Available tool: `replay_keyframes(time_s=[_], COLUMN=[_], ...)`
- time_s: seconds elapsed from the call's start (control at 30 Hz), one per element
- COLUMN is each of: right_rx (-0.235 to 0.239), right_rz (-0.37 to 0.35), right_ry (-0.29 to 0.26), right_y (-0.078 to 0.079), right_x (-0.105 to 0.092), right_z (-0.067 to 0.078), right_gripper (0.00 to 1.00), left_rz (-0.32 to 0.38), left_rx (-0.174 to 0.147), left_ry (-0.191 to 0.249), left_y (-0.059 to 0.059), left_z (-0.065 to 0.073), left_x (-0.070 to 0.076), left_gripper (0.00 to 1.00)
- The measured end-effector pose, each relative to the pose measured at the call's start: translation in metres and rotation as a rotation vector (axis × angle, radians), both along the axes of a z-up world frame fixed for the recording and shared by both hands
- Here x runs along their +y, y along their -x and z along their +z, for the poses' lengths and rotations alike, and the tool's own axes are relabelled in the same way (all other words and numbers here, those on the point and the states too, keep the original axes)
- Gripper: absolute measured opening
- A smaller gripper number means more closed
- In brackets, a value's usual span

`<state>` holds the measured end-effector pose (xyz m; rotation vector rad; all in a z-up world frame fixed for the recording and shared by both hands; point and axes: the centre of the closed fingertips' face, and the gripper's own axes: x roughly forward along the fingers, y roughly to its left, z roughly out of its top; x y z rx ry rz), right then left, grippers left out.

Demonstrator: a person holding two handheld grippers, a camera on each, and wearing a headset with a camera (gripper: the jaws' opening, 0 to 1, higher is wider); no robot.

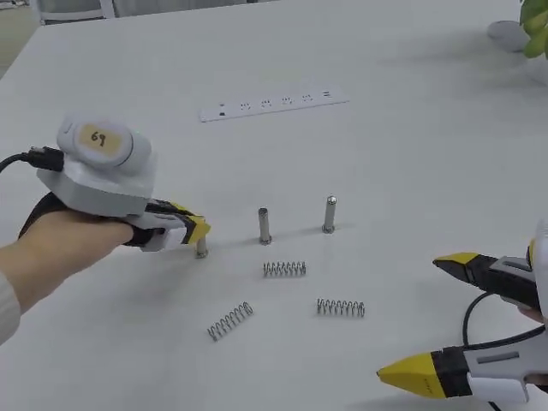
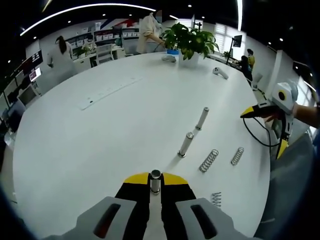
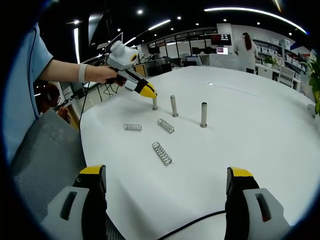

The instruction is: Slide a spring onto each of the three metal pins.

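The left pin (image 1: 201,249), a short cylinder of bright metal, is pinched upright between the yellow-tipped jaws of the left gripper (image 1: 199,231), which is held in a hand (image 1: 64,244) at the left of the smooth white desk (image 1: 385,154). The pinch is seen most plainly in the left gripper view, where the pin's round top sits between the two closed tips. The middle pin (image 1: 265,225) and the right pin (image 1: 330,214) are stood upright further right, apart from each other, their smooth shafts in full view. Three wire coil springs are laid flat nearer the person: the middle spring (image 1: 284,269) just in front of the middle pin, the right spring (image 1: 341,307), and the left spring (image 1: 229,320), which is slanted. At the near right, the jaws of the right gripper (image 1: 409,317) are spread wide, with nothing between them. A flat white power strip (image 1: 274,103) is laid at the far side. In the left gripper view a leafy plant (image 2: 190,40) in a white pot is seen at the desk's far end.
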<state>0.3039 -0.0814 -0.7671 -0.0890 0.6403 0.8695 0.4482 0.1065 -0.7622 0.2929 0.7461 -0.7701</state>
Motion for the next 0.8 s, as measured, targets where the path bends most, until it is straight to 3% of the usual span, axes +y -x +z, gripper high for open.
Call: replay_keyframes(time_s=[0.8], right_rx=[0.006], right_rz=[0.001], right_ry=[0.000], right_y=[0.0015], right_x=[0.0000], right_z=[-0.0016], right_gripper=[0.99], left_rz=[0.009], left_rx=[-0.006], left_ry=[0.009], left_y=[-0.0001], left_z=[0.0006], left_x=[0.0009], left_gripper=[0.00])
